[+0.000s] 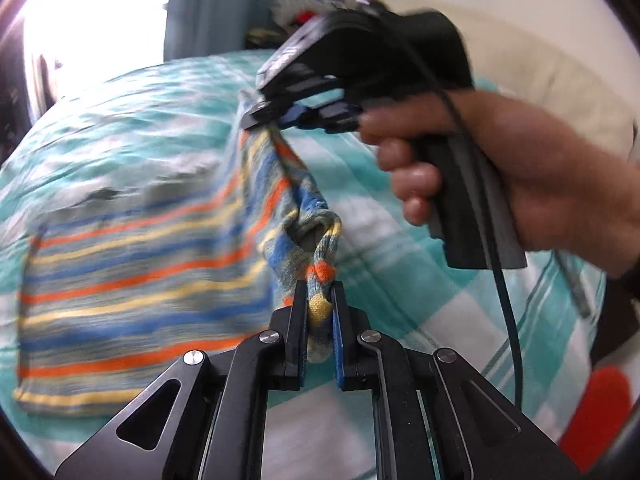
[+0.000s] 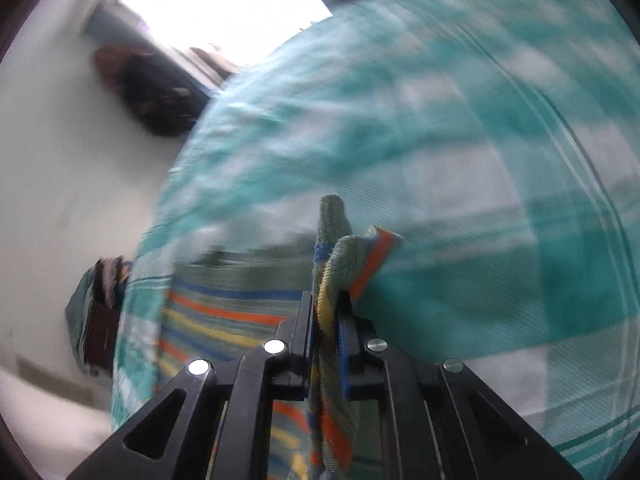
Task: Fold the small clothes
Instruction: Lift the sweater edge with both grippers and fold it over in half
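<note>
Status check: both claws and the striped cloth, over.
Left claw shut on striped cloth. Right claw shut on its other corner. Cloth edge lifted off the bed cover. Nothing in the way.

bedspread (image 1: pixel 160 112) open beyond striped garment (image 1: pixel 132 280), pillow (image 1: pixel 540 92) behind

We see daylight flooding in from a window (image 1: pixel 96 12) at the upper left of both views, blown out to pure white with no detail. The rest is evenly lit, with soft shadows. Motion blur smears the striped garment (image 1: pixel 132 280) and the checked bedspread (image 2: pixel 460 152), most heavily in the right wrist view. Fisheye distortion curves everything, and dark vignetting rims the corners.
</note>
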The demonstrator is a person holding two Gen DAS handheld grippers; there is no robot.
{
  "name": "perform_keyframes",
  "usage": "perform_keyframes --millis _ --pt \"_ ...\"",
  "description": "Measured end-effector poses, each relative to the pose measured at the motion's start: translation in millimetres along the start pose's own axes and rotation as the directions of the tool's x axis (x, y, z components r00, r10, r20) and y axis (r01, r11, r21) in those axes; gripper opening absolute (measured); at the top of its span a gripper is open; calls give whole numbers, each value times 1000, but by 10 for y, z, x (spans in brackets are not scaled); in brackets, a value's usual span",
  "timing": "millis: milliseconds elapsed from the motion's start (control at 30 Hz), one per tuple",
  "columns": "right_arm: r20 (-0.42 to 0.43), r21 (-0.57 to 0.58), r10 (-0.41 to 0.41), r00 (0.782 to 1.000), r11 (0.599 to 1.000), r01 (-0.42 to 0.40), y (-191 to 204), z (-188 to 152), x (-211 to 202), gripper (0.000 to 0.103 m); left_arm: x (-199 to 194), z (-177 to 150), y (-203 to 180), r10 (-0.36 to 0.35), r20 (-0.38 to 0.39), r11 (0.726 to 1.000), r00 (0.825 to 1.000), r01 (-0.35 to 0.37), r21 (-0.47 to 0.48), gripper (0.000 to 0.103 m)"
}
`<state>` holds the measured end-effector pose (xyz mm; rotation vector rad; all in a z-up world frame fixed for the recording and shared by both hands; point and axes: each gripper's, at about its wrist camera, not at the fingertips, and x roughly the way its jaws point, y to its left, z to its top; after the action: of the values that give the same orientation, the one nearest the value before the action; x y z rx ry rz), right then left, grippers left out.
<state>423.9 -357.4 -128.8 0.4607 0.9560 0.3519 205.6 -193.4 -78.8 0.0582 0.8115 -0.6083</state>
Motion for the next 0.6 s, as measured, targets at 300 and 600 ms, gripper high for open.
perform_keyframes --millis 300,600 --pt "-86 -167 128 988 976 -141 1552 86 830 10 -743 -304 1563 143 19 927 989 -128 -352 8" --pt "-238 -152 136 962 973 -175 2129 -330 1942 26 -620 -824 2249 186 -122 838 975 -222 -498 21"
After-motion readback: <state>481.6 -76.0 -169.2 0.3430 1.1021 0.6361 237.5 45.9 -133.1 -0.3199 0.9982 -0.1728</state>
